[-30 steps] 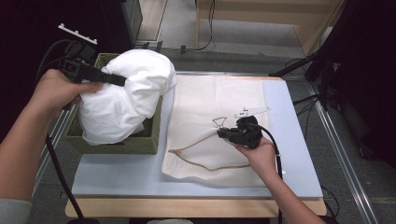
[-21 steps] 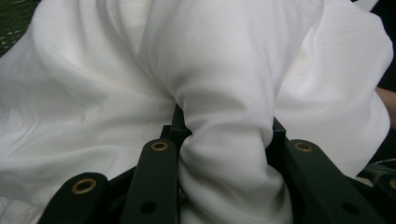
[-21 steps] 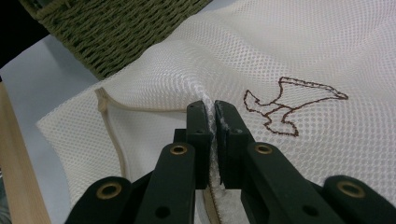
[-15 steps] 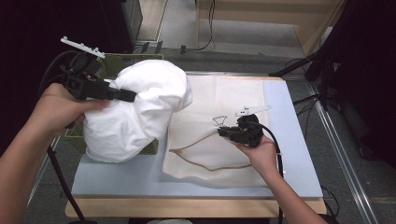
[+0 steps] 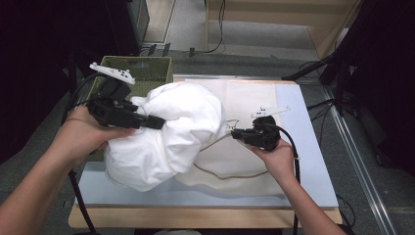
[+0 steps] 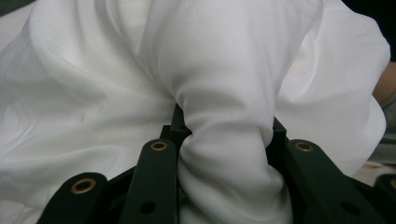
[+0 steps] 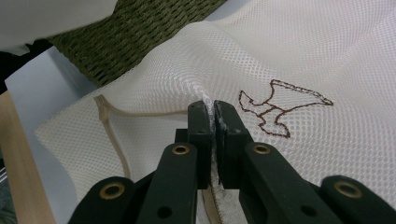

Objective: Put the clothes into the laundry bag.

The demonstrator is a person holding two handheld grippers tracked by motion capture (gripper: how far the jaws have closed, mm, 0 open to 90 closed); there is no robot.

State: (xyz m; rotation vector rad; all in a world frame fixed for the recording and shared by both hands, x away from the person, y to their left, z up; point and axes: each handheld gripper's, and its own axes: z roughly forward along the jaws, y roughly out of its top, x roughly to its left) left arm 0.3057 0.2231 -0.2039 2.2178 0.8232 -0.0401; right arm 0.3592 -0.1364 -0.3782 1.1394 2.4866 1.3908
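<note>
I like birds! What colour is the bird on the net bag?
Dark brown stitched bird, clearest in the right gripper view.

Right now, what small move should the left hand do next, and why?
Probably carry the white cloth bundle further toward the mesh bag: the left tongs grip a fold of it, and the right tongs pinch the bag's upper layer, seemingly lifting its mouth.

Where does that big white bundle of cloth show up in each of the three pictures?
High view: white cloth bundle left of centre, held by the left claw.
Left gripper view: the bundle fills the frame, a fold pinched between the jaws.
Right gripper view: top left corner.
Shared landmark: green woven basket.
</note>
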